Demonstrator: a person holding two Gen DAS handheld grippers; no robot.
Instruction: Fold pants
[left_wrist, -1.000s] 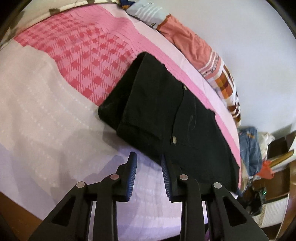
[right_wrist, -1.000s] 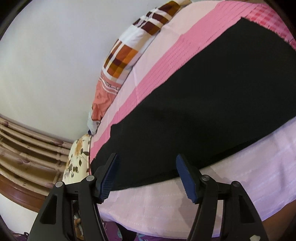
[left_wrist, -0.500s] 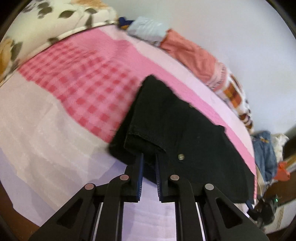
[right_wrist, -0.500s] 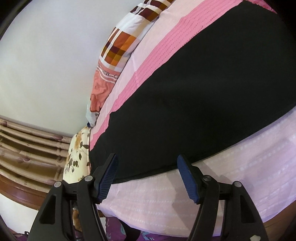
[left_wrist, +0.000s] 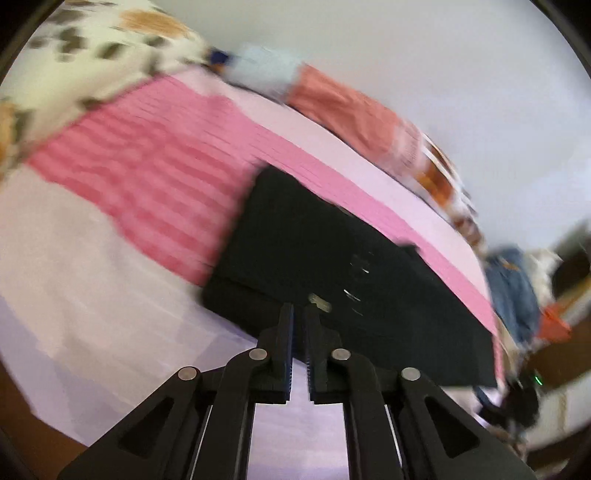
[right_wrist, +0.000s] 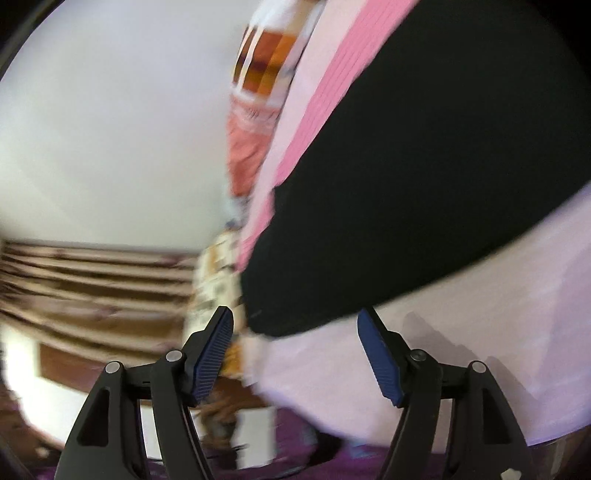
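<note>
Black pants (left_wrist: 325, 266) lie folded on a pink and white bedsheet (left_wrist: 140, 177). My left gripper (left_wrist: 298, 314) is shut on the near waist edge of the pants, beside a metal button (left_wrist: 320, 302). In the right wrist view the pants (right_wrist: 424, 177) fill the upper right, and their near edge curves just beyond my right gripper (right_wrist: 295, 325), which is open and empty above the pale sheet (right_wrist: 461, 332). Both views are blurred by motion.
Folded orange and checked bedding (left_wrist: 362, 122) lies along the far side of the bed by the white wall. A floral pillow (left_wrist: 74, 55) is at the far left. Blue clothes (left_wrist: 513, 288) and clutter sit beyond the bed's right end. A wooden headboard (right_wrist: 92, 280) shows at left.
My left gripper closed from open onto the waist edge of the pants and has lifted it slightly. My right gripper stayed open and swung left toward the pants' end.
</note>
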